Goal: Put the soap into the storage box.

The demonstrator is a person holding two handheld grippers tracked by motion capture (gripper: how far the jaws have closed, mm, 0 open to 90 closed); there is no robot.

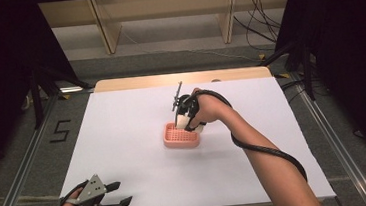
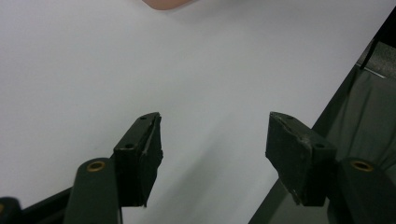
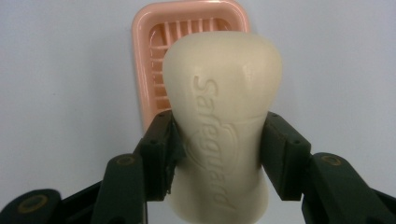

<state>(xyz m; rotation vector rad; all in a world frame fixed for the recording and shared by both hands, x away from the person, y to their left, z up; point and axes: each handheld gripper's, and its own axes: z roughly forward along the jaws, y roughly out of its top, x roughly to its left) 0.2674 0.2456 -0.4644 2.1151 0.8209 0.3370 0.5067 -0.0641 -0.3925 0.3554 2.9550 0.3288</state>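
Soap bar (image 3: 223, 116) with embossed lettering legible in right gripper view, clamped between its jaws over pink dish (image 3: 144, 70).

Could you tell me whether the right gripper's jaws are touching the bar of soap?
Touching: in the right gripper view, the right gripper clamps both jaws against the soap.

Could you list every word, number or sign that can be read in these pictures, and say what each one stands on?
"Safeguard": raised lettering along the cream bar of soap, held in the right tool above the pink soap dish.
"5": a dark numeral marked on the grey floor, left of the white table.
No other text can be seen.
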